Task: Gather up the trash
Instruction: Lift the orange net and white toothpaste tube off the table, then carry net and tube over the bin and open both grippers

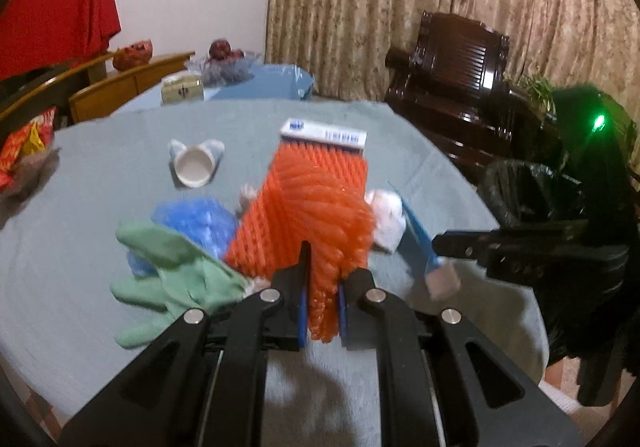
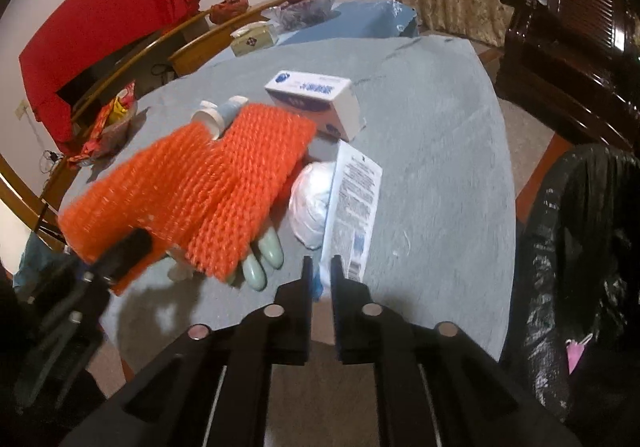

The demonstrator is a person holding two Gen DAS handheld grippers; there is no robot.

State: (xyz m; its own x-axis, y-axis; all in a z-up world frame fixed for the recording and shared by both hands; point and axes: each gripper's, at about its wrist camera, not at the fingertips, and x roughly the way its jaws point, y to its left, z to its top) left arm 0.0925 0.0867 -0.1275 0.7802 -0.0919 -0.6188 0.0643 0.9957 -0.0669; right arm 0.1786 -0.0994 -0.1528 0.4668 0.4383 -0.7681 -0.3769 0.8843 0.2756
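My left gripper (image 1: 322,281) is shut on an orange foam net (image 1: 316,203), held a little above the table. The same net (image 2: 192,191) fills the left of the right wrist view, with the left gripper (image 2: 124,253) at its lower edge. My right gripper (image 2: 321,275) is shut on the bottom edge of a blue-and-white printed wrapper (image 2: 352,199). From the left wrist view the right gripper (image 1: 438,243) comes in from the right with the wrapper (image 1: 418,235) in it. A black trash bag (image 1: 528,191) (image 2: 580,255) stands open beside the table's right edge.
On the grey-blue tablecloth (image 1: 100,175) lie a green glove (image 1: 176,275), a blue foam net (image 1: 196,225), a white cat-ear cup (image 1: 196,165), a white-and-blue box (image 1: 324,133) and a crumpled white wad (image 1: 386,221). A dark wooden chair (image 1: 460,63) stands behind the bag.
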